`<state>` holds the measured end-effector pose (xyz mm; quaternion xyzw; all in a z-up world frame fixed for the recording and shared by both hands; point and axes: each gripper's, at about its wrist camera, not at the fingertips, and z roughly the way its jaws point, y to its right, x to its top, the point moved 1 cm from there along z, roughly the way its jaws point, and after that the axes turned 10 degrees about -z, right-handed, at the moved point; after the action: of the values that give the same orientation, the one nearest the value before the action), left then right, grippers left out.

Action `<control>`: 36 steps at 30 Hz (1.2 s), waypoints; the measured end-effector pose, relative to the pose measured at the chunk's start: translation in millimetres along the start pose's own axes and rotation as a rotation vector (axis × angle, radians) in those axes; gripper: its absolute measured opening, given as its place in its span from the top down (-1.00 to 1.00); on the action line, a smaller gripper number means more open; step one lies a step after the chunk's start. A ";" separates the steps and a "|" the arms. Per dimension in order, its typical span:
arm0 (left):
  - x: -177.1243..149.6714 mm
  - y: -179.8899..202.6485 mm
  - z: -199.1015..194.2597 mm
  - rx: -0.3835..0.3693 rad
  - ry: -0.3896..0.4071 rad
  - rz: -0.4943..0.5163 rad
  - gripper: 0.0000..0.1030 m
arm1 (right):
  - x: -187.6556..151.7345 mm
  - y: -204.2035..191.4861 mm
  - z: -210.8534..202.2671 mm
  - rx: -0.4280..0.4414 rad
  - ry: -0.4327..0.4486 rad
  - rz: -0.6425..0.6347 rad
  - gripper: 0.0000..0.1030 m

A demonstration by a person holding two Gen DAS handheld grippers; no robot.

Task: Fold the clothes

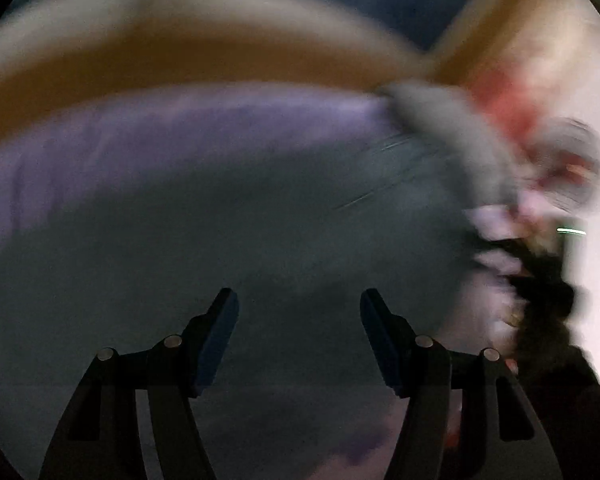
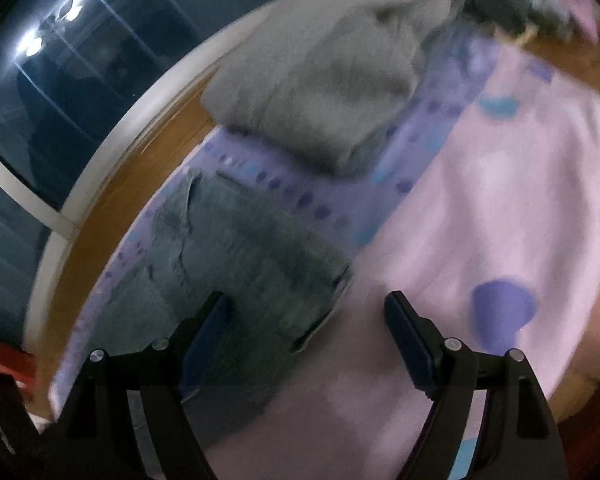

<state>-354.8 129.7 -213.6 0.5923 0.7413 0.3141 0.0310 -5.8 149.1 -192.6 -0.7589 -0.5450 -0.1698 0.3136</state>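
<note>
Right wrist view: folded jeans on purple-dotted pink blanket, just ahead of the left finger.
Grey garment: folded, beyond jeans.
Right gripper: spread, empty.
Left gripper: spread, empty, view blurred.

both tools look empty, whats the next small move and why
Probably reach the right tool toward the heap of unfolded clothes at the far end of the pink sheet. Both tools are open with nothing between the pads, the left tool included, and the grey jumper and jeans already lie folded. The left view is too blurred to guide it.
</note>
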 end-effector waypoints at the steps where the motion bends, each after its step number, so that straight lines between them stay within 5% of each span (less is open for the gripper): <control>1: -2.8 -12.3 -15.6 -0.052 0.030 -0.069 -0.23 | 3.6 -8.2 -9.1 -0.026 0.046 -0.074 -0.54; 4: -10.6 -50.4 -94.3 -0.095 0.226 -0.215 -0.32 | 4.1 -54.5 -34.5 -0.093 0.178 -0.372 -0.54; 5: -18.4 -76.9 -134.2 -0.078 0.332 -0.295 -0.50 | 0.7 -75.7 -42.2 -0.111 0.219 -0.484 -0.54; 9: -72.1 -200.2 -237.7 -0.030 0.574 -0.651 -0.73 | -34.4 -169.1 -56.2 -0.048 0.316 -0.827 -0.54; 13: -148.8 -325.3 -295.3 -0.037 0.732 -1.020 -0.75 | -83.8 -251.0 -55.7 0.115 0.298 -0.930 -0.54; 16: -184.1 -380.9 -312.8 -0.079 0.788 -1.147 -0.75 | -113.4 -294.0 -54.6 0.187 0.223 -0.913 -0.54; 25: -175.0 -462.3 -297.1 -0.312 0.623 -1.236 -0.76 | -174.1 -384.8 -66.3 0.215 0.150 -0.991 -0.54; 36: -166.9 -483.8 -288.6 -0.463 0.593 -1.449 -0.65 | -152.2 -391.7 -38.7 0.221 -0.037 -0.770 -0.54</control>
<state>-841.4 -192.8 -280.1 -0.1635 0.8339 0.5051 0.1507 -421.3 95.9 -141.1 -0.4638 -0.8101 -0.2016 0.2968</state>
